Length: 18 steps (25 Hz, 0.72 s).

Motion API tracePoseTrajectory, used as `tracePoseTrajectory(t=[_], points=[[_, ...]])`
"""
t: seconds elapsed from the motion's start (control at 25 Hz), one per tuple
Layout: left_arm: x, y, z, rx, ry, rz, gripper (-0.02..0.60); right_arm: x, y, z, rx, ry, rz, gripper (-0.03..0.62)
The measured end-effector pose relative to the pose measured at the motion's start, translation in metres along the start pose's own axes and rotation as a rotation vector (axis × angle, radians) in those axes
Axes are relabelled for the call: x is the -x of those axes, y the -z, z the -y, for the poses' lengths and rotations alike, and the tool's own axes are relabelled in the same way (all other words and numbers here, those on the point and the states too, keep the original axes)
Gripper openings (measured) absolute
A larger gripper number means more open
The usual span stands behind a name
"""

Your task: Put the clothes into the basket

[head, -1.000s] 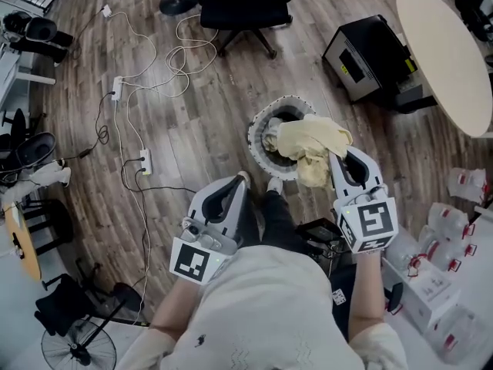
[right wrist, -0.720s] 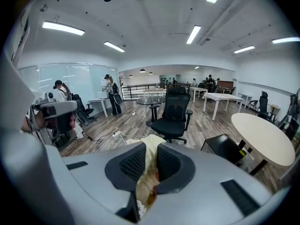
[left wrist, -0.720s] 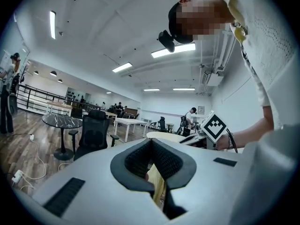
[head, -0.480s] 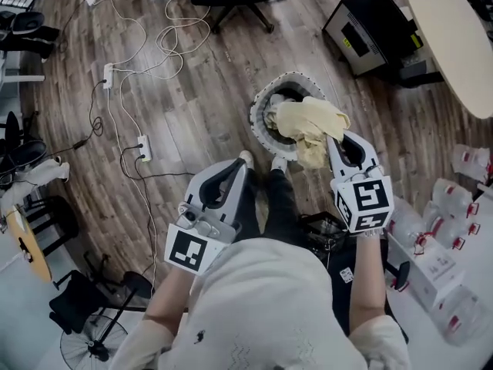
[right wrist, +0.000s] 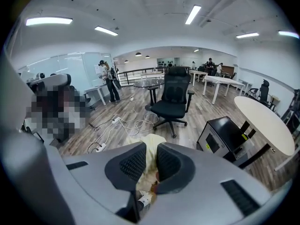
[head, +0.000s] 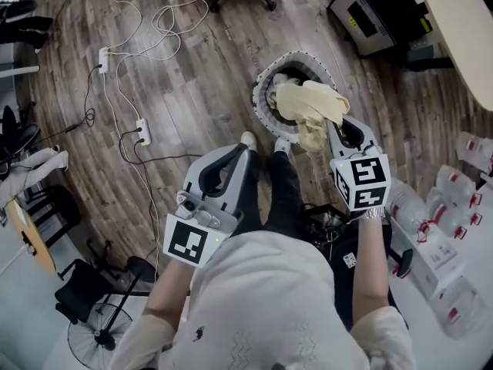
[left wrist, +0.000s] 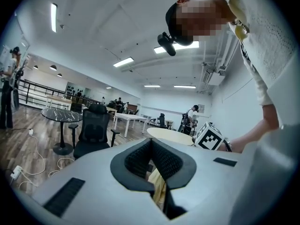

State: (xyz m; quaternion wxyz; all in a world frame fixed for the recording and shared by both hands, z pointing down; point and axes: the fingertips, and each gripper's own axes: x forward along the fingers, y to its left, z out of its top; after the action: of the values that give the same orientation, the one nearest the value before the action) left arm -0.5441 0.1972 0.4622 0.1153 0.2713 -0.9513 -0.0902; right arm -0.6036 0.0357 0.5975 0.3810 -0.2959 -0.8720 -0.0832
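A pale yellow garment (head: pixel 308 102) hangs from my right gripper (head: pixel 333 126), which is shut on it. The cloth drapes over the near right rim of the round grey-and-white basket (head: pixel 262 102), and other clothes lie inside. In the right gripper view the yellow garment (right wrist: pixel 151 159) is pinched between the ribbed pads of the right gripper (right wrist: pixel 151 147). My left gripper (head: pixel 245 151) is shut and holds nothing; it hangs above the person's legs, left of the basket. In the left gripper view the left gripper (left wrist: pixel 151 142) has its tips together, and a strip of yellow cloth shows beyond them.
A black box-shaped machine (head: pixel 373 14) stands right of the basket, beside a round beige table (head: pixel 466 29). White cables and power strips (head: pixel 140 128) run across the wood floor at left. White packages (head: pixel 454 206) sit at the right. A floor fan (head: pixel 96 331) is behind.
Both grippers have sunk. The right one has carried the yellow garment lower, so it now lies over the basket's rim.
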Motion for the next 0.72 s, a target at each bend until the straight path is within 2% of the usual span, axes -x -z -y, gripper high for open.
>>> tracePoseTrajectory(t=[0.32,0.72], points=[[-0.008,0.017,-0.001,0.013,0.008,-0.020,0.020,-0.035,0.036,0.002,-0.012,-0.018,-0.094,0.043],[-0.016,0.030,0.010,0.026,0.034,-0.038,0.020,-0.067,0.075,0.006,-0.094,-0.053,-0.186,0.043]])
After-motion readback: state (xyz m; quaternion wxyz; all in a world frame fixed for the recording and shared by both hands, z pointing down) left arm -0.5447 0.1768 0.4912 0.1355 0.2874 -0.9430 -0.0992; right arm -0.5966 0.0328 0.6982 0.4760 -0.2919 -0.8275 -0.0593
